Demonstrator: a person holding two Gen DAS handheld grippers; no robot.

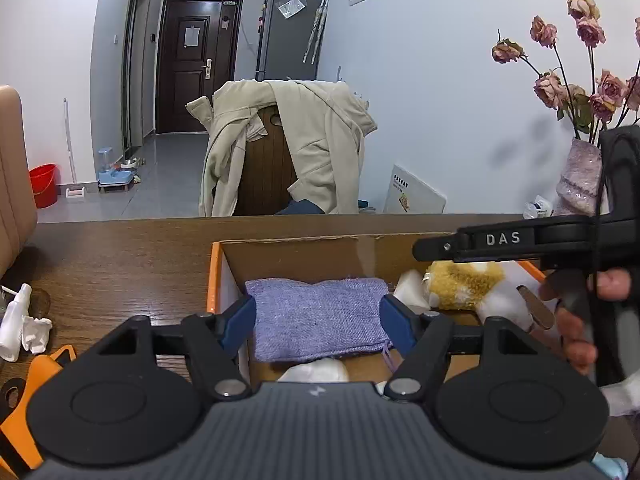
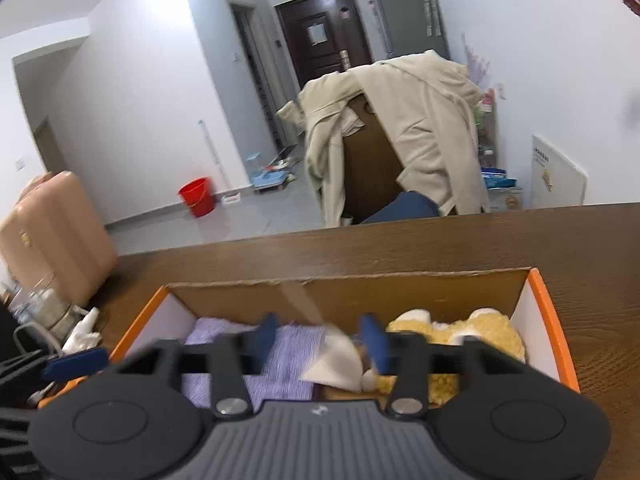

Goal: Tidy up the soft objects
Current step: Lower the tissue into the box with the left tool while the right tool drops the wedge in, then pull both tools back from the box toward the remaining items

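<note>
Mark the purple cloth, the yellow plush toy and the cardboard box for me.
purple cloth (image 1: 320, 312), left wrist view, middle of its top face
yellow plush toy (image 2: 496, 338), right wrist view, fuzzy yellow body
cardboard box (image 2: 400, 292), right wrist view, inner far wall

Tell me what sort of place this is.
Most likely a lived-in home, an apartment's main room. A beige coat hangs over a chair, a fridge stands beside the dark entry door, and pet bowls sit on the tiled floor.

Folded lilac cloth (image 1: 320, 312) lies flat beside yellow plush toy (image 2: 460, 340) in orange-rimmed box (image 1: 214, 276).
</note>
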